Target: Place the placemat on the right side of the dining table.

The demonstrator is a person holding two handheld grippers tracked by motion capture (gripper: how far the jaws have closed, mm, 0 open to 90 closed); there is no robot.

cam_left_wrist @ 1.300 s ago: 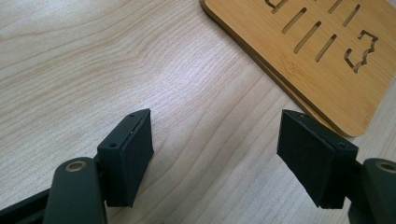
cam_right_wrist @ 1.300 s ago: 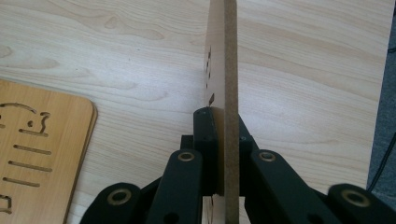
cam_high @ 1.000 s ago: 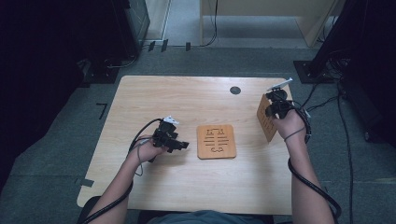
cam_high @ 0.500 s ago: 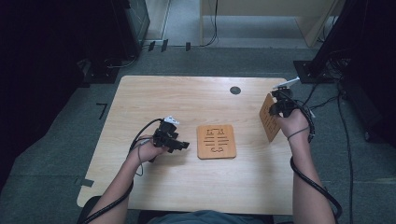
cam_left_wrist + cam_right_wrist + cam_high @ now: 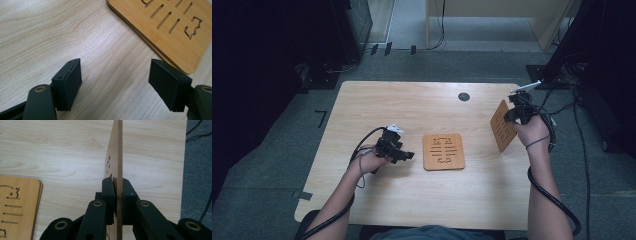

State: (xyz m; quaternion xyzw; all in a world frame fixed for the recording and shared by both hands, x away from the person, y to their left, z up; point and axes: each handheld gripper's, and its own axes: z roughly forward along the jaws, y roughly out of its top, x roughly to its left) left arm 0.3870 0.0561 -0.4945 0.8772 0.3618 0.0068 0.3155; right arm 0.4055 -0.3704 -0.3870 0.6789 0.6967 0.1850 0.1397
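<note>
High view, left to right, with the flat wooden board at mid-table as the landmark. To its left the left gripper rests low on the table; in the left gripper view its jaws stand wide apart with bare wood grain between them, grasping nothing, and the flat board's near corner lies just beyond the right-hand jaw. That board looks like two thin slabs stacked, judging by the doubled edge.

Well to the right of the flat board, the right gripper holds a second slotted board up on edge, tilted, over the table's right side. The right gripper view shows the jaws clenched on its thin edge, pinching near one end.

What could go wrong: the grip is narrow and near an edge, so the lifted board could pivot or slip if it is swung quickly. It also hangs close to the table's right edge, so a drop might send it onto the floor.

Room to move is generous: bare table lies between the two boards, and more beyond and nearer than the flat one. A small dark round grommet sits far behind it.
</note>
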